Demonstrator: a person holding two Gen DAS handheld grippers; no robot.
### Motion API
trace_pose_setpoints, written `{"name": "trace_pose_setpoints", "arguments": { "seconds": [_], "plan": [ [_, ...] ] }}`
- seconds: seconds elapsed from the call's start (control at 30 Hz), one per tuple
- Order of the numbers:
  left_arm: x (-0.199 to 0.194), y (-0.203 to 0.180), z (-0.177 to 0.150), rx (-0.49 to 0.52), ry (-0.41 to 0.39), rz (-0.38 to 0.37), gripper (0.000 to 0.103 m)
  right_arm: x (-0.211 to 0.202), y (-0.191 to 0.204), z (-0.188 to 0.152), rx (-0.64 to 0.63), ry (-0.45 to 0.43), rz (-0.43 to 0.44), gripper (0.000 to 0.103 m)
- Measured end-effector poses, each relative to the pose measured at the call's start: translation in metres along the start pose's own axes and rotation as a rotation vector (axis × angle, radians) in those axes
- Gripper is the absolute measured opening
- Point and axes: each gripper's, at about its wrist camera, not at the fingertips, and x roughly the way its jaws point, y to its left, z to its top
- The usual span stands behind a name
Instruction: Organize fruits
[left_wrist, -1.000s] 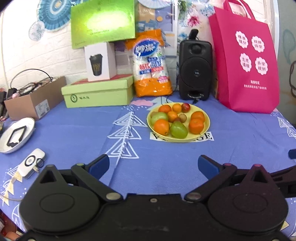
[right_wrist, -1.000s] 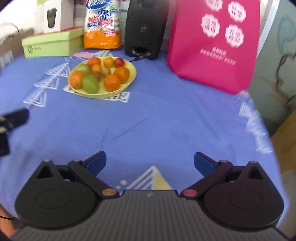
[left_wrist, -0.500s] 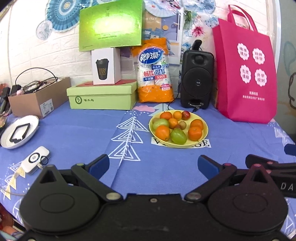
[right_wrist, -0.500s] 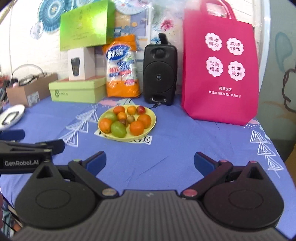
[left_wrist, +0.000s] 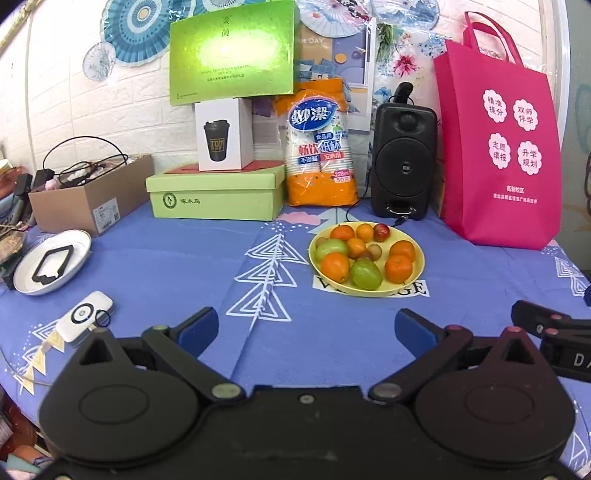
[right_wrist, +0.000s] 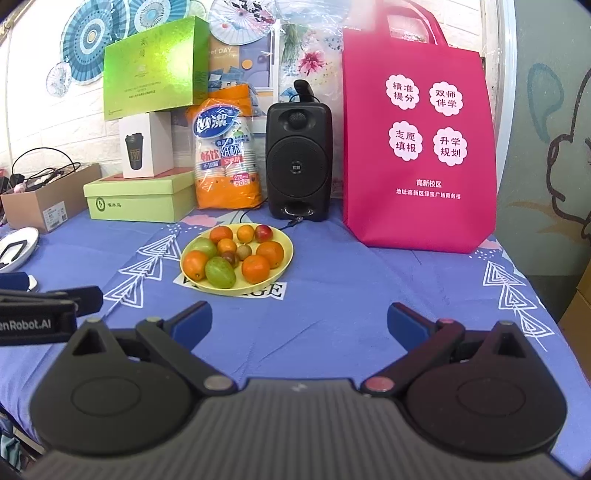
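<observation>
Both grippers are hanging low over the table's near edge, the left gripper (left_wrist: 306, 326) and right gripper (right_wrist: 299, 319) spread wide and carrying nothing. The fruits (left_wrist: 364, 253) are sitting piled in the yellow plate (left_wrist: 419, 266) toward the back edge, well apart from either, so a reach forward is looking likely

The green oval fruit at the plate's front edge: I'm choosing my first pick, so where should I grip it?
Probably grip the green oval fruit across its narrow middle, descending from above: oranges flank it inside the yellow plate.
</observation>
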Motion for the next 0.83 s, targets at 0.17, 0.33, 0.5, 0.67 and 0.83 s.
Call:
{"name": "trace_pose_setpoints", "arguments": {
  "seconds": [0.17, 0.33, 0.5, 0.67, 0.83],
  "plan": [
    [0.001, 0.001, 0.0, -0.002, 0.004, -0.002, 0.103, 0.0, 0.001, -0.001, -0.009, -0.004, -0.01, 0.103],
    [0.001, -0.006, -0.004, 0.033, 0.016, 0.03, 0.103, 0.002, 0.003, -0.003, -0.017, 0.005, -0.011, 0.103],
    [-0.003, -0.009, -0.008, 0.044, -0.004, 0.01, 0.103, 0.0, 0.003, -0.003, -0.022, -0.005, -0.022, 0.103],
    [-0.004, -0.006, -0.009, 0.024, -0.001, -0.029, 0.103, 0.001, 0.004, -0.003, -0.026, 0.0, -0.031, 0.103],
    [-0.003, -0.009, -0.009, 0.049, 0.008, -0.053, 0.103, 0.001, 0.003, -0.004, -0.021, 0.006, -0.03, 0.103]
  ]
}}
